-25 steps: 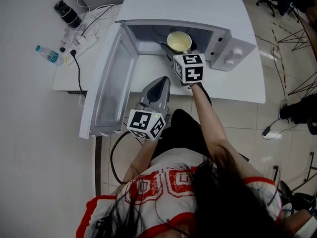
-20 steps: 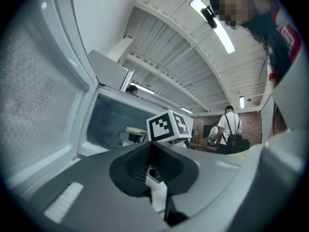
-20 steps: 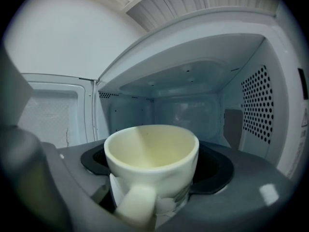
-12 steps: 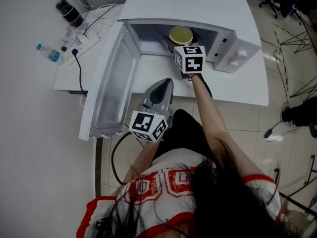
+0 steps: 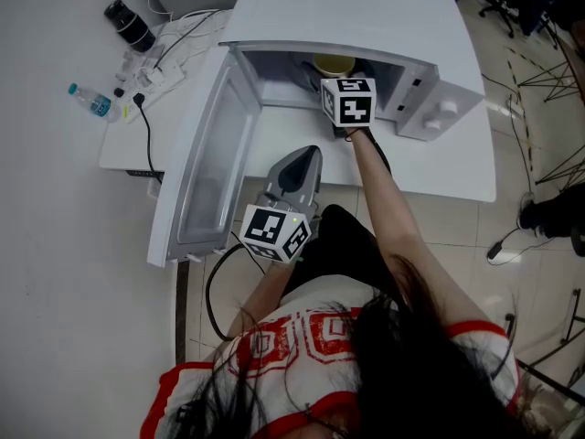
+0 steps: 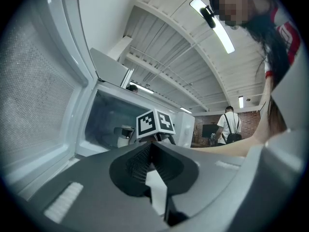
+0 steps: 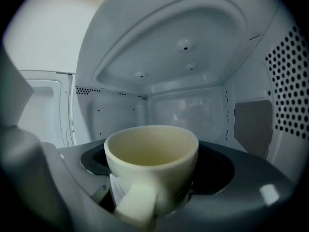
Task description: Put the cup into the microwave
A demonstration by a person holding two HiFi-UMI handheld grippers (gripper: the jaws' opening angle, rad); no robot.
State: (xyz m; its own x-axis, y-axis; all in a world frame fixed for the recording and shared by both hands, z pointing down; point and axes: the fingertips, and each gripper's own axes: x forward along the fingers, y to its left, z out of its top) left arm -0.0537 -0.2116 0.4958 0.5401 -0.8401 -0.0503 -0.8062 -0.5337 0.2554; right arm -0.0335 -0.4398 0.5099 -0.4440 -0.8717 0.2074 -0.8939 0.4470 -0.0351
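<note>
Holding the cup (image 7: 152,151) clamped in my right gripper (image 7: 149,190) inside the open microwave (image 5: 366,16), left gripper (image 6: 153,166) pinched shut on nothing, so next I'd guess: set it down, let go.

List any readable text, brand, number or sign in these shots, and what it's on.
No legible text in any view.
Marker cubes: square codes only, no letters.
Microwave panel: print too small to read.
Bottle: label too small to read.
Shirt: red print, unreadable.
Cup: plain.
</note>
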